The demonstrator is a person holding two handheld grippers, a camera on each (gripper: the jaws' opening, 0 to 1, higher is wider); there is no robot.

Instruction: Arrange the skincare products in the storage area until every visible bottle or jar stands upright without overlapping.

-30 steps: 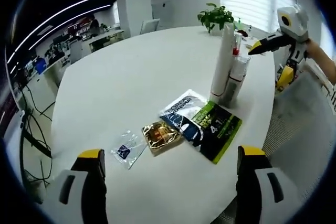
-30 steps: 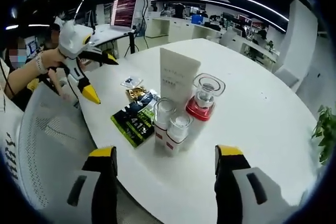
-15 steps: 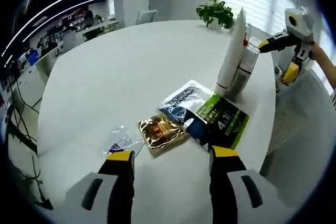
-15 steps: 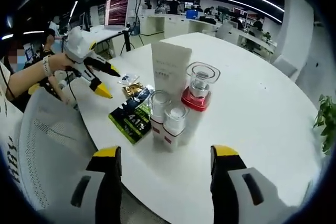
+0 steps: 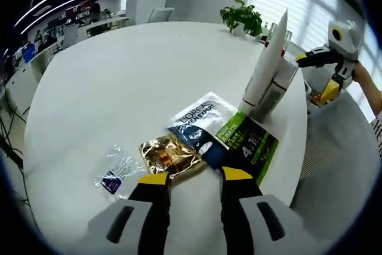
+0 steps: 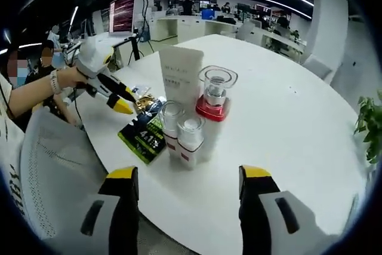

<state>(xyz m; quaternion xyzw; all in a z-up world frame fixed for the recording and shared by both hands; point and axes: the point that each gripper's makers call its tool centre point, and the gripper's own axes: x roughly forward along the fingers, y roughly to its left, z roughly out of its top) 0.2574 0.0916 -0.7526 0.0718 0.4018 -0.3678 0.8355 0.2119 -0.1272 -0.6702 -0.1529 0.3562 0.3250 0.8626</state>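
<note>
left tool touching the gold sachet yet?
Cannot tell. In the left gripper view the left tool has its yellow tips at the near edge of the gold sachet, one tip meeting that edge in the image, but height above the white table is unclear.

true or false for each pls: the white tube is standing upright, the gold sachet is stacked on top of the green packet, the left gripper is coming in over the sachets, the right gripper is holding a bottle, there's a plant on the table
1. The white tube stands upright. True.
2. The gold sachet lies on top of the green packet. False: it lies flat on the white table, apart from the green packet, with the blue-and-white sachet between them.
3. The left gripper is over the sachets. True: its tips sit at the gold sachet's near edge.
4. The right gripper holds a bottle. False: its jaws are open and short of the bottles.
5. A potted plant stands on the table. True.
</note>
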